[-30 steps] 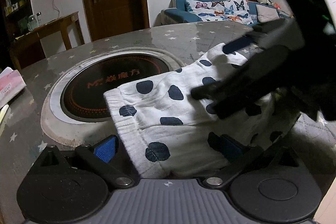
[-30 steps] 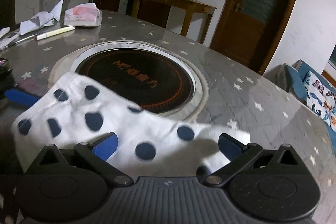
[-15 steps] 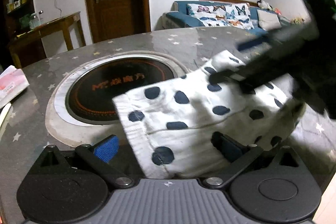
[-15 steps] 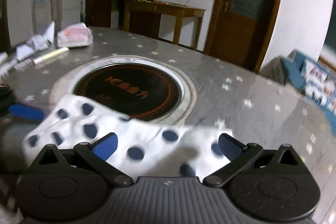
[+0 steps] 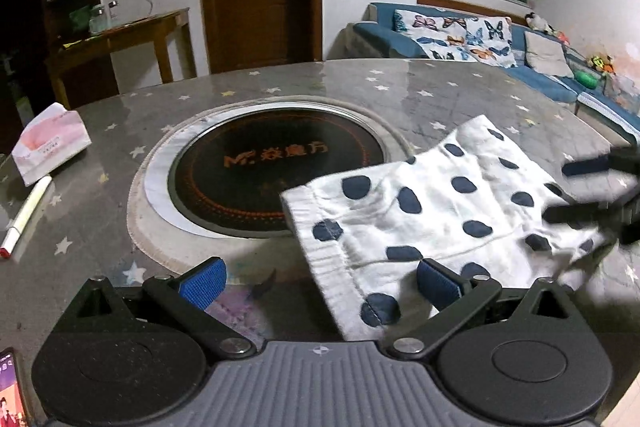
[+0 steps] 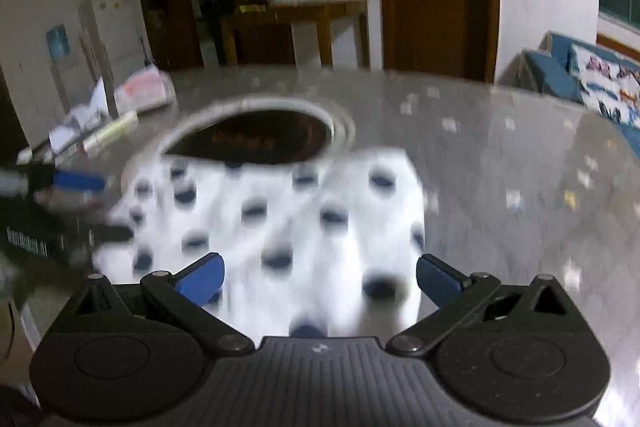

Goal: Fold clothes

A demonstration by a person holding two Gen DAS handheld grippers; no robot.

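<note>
Left wrist: spotted garment (image 5: 432, 211) (flat)

We see a grey star-patterned table (image 5: 420, 99) carrying a polka-dot garment (image 5: 440, 211), tissue pack (image 5: 50, 143), pen (image 5: 24, 217) and round inset cooktop (image 5: 276, 175).

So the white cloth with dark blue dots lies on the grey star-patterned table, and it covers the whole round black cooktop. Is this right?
Not fully. The white cloth with dark blue dots does lie on the grey star-patterned table, but it covers only the near right edge of the round black cooktop; most of the black disc is bare. The left wrist view shows this clearly.
</note>
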